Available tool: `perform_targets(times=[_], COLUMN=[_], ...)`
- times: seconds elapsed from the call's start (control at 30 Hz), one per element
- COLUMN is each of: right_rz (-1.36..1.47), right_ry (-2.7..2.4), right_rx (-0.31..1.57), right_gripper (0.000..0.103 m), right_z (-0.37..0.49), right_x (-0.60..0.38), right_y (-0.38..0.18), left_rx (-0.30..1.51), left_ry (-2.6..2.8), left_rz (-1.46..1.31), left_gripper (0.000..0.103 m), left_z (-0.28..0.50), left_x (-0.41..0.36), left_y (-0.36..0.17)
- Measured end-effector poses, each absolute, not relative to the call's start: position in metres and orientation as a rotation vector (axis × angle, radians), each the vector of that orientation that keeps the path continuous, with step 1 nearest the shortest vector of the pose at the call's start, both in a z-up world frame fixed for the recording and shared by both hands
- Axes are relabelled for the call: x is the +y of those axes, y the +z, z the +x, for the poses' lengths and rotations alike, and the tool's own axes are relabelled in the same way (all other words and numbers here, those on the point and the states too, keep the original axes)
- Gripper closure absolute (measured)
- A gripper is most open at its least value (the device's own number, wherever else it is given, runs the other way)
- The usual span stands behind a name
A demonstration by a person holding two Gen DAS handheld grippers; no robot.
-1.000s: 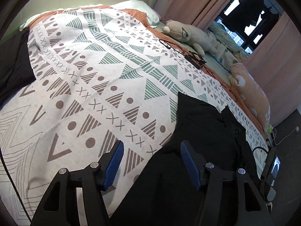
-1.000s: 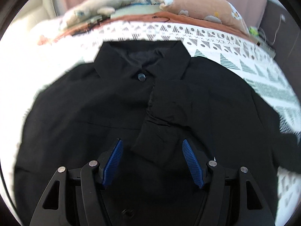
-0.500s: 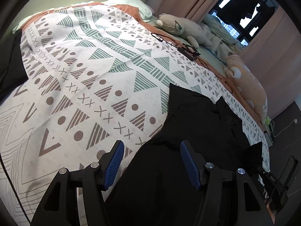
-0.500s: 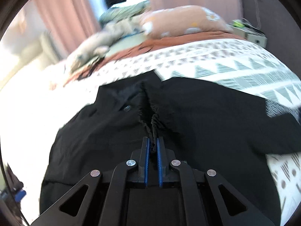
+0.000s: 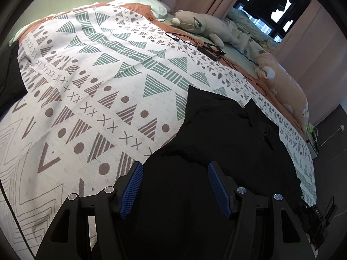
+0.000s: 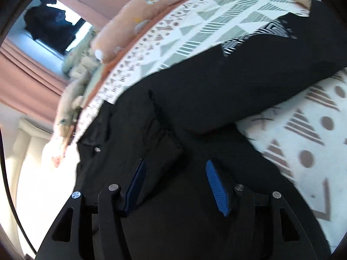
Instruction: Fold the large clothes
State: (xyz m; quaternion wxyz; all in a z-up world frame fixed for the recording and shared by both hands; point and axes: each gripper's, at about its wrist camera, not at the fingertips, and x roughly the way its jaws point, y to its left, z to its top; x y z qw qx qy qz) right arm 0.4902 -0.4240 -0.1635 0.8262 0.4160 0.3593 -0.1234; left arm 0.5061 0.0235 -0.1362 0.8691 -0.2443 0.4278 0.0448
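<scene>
A large black shirt [image 5: 216, 140] lies spread on the patterned bedspread [image 5: 97, 86]. My left gripper [image 5: 175, 173] hovers open over the shirt's left edge, its blue pads [image 5: 132, 186] clear of the cloth. In the right wrist view the same black shirt [image 6: 206, 91] fills the middle, with a small button [image 6: 97, 150] and a bunched front seam showing. My right gripper [image 6: 173, 173] hangs over the shirt with its jaws opening. Its blue pads [image 6: 216, 186] stand apart and press on nothing. One sleeve runs off to the upper right.
Plush toys [image 5: 203, 26] and an orange pillow [image 5: 282, 86] line the bed's far side, beside black cables and a small device [image 5: 211, 51]. Pink curtains and a window [image 5: 271, 6] stand behind. Another dark cloth [image 5: 8, 75] lies at the left edge. The other gripper's tip [image 5: 321, 223] shows at lower right.
My right gripper pinched the shirt's front half a second ago, then let go, rolling and sweeping sideways. The left gripper drifted slightly over the shirt's edge, still open.
</scene>
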Motion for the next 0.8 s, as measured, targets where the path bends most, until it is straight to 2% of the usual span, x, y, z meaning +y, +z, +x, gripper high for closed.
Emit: perform_targets(times=[0.03, 0.07, 0.1, 0.13, 0.2, 0.33, 0.4, 0.47, 0.53, 0.6, 0.63, 0.77, 0.8], right_rz=[0.876, 0.860, 0.845, 0.835, 0.850, 0.838, 0.875, 0.880, 0.887, 0.888, 0.881, 0.838, 0.837], right_ry=[-0.246, -0.232, -0.221, -0.219, -0.192, -0.169, -0.166, -0.163, -0.142, -0.136, -0.145, -0.165, -0.182], right_rx=[0.755, 0.755, 0.754, 0.758, 0.749, 0.762, 0.776, 0.793, 0.801, 0.795, 0.796, 0.796, 0.793], right_gripper=[0.046, 0.051, 0.080, 0.087, 0.092, 0.093, 0.090, 0.083, 0.062, 0.049, 0.046, 0.044, 0.037], right_z=[0.492, 0.495, 0.500, 0.504, 0.507, 0.518, 0.516, 0.514, 0.510, 0.504, 0.502, 0.487, 0.480], right_x=[-0.422, -0.419, -0.418, -0.418, -0.417, -0.413, -0.417, -0.417, -0.414, -0.412, -0.411, -0.412, -0.413], right_y=[-0.166, -0.168, -0.170, -0.174, -0.178, -0.181, -0.182, -0.182, -0.179, -0.173, -0.169, -0.149, -0.144], left_rx=[0.898, 0.900, 0.898, 0.895, 0.885, 0.885, 0.879, 0.868, 0.861, 0.859, 0.848, 0.774, 0.753], left_ry=[0.098, 0.101, 0.100, 0.102, 0.113, 0.101, 0.102, 0.108, 0.137, 0.146, 0.138, 0.099, 0.079], left_rz=[-0.511, -0.514, -0.519, -0.522, -0.525, -0.503, -0.485, -0.483, -0.461, -0.445, -0.451, -0.468, -0.467], left_gripper=[0.039, 0.039, 0.039, 0.039, 0.039, 0.039, 0.039, 0.039, 0.038, 0.034, 0.032, 0.011, 0.008], left_z=[0.506, 0.507, 0.508, 0.508, 0.507, 0.506, 0.503, 0.500, 0.498, 0.496, 0.493, 0.477, 0.473], left_x=[0.024, 0.024, 0.024, 0.024, 0.023, 0.011, 0.007, 0.004, 0.001, -0.002, -0.002, -0.009, -0.012], left_y=[-0.137, -0.137, -0.137, -0.136, -0.133, -0.129, -0.126, -0.122, -0.117, -0.110, -0.107, -0.090, -0.084])
